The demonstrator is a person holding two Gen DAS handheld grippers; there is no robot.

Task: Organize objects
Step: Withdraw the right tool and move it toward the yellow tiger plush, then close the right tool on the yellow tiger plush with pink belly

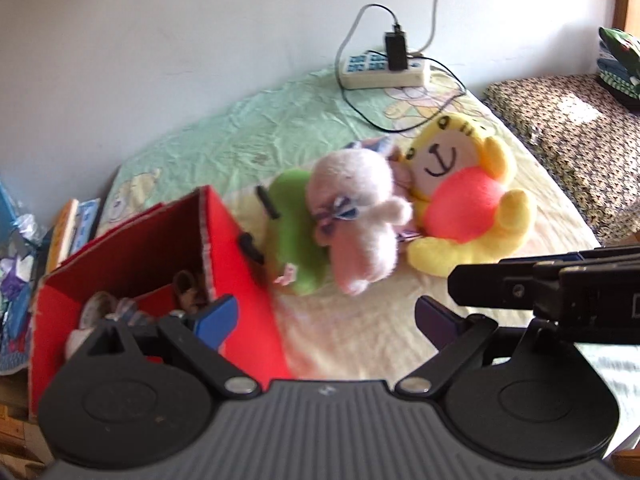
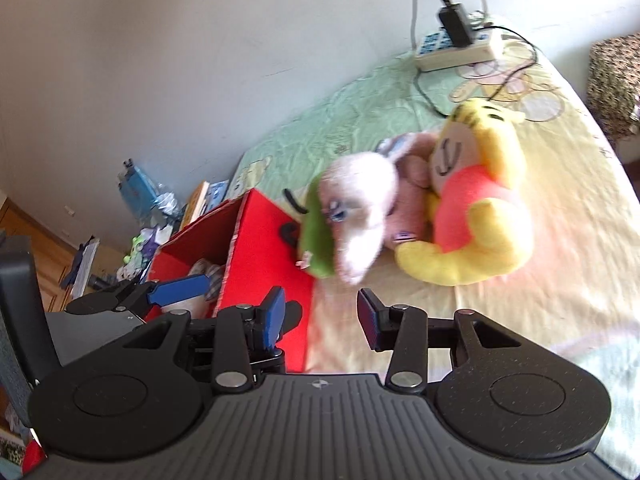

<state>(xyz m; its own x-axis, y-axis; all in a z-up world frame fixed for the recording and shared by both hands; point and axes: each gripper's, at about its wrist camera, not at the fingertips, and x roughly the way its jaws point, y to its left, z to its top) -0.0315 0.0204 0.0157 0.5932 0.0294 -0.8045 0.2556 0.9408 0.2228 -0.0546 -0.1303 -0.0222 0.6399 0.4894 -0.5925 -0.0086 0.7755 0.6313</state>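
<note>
The left gripper (image 1: 326, 320) is being held with its jaws spread wide, and nothing is being gripped between them; only pale bedding is showing in the gap. The right gripper (image 2: 320, 318) is being held with its jaws partly open, and nothing is being gripped there either.

In the left wrist view, the open red cardboard box (image 1: 240, 280) is being shown at the lower left, just beyond the left finger, with small soft items lying inside it. In the right wrist view, the left gripper's blue-tipped finger (image 2: 180, 286) is being seen over the box's opening.

Three toys are lying in a touching cluster on the pastel green and yellow printed bed sheet (image 1: 224, 136) at frame centre: a lime green plush toy with black trim (image 1: 294, 220) against the box's side, a pale pink plush animal with a striped bow (image 1: 356, 216) over it, and a yellow plush tiger with a coral red belly (image 1: 468, 208) to the right.

A white power strip with a black adapter plugged in (image 1: 384, 70) is lying at the upper centre, near the wall, well apart from the toys.
</note>
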